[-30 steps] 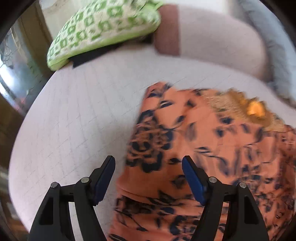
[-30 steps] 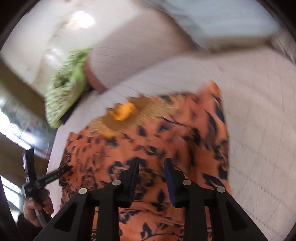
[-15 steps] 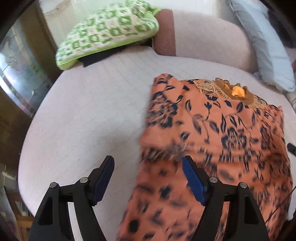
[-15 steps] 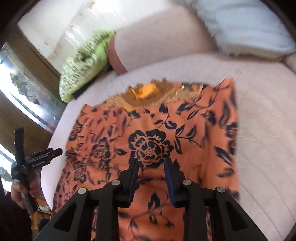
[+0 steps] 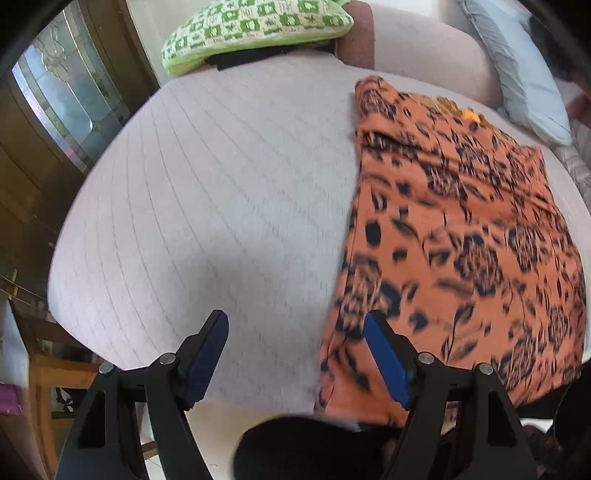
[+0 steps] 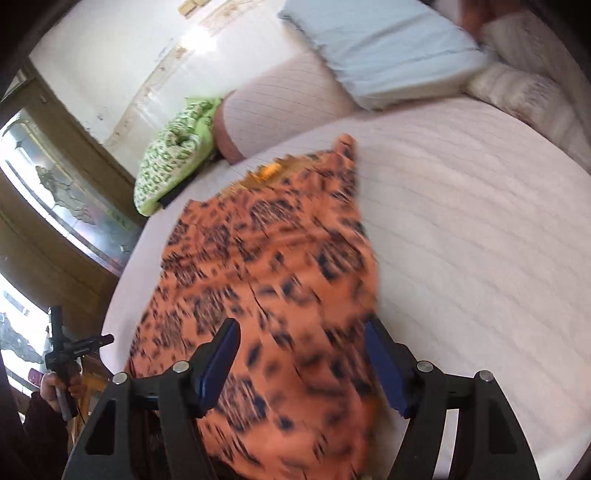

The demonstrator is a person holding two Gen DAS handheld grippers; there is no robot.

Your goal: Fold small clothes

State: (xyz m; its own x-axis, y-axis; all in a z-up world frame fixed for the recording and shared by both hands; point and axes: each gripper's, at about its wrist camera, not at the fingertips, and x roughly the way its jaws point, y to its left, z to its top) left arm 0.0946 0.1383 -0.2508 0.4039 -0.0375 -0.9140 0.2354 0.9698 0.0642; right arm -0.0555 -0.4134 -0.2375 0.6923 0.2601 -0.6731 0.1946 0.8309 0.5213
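The orange flowered garment (image 5: 458, 236) lies spread on the pale bed (image 5: 221, 192), its gold neckline toward the green pillow (image 5: 255, 26). My left gripper (image 5: 295, 354) gapes wide, holding nothing; the garment's left edge sits just beside its right finger. My right gripper (image 6: 303, 362) is spread wide too, empty, above the garment's near end. The print is smeared by blur, and the garment's near hem is cut off behind my grippers.

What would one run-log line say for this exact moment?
stage: unfolded | orange black-flowered cloth garment: flat on pale quilted bed | left tool: open | right tool: open
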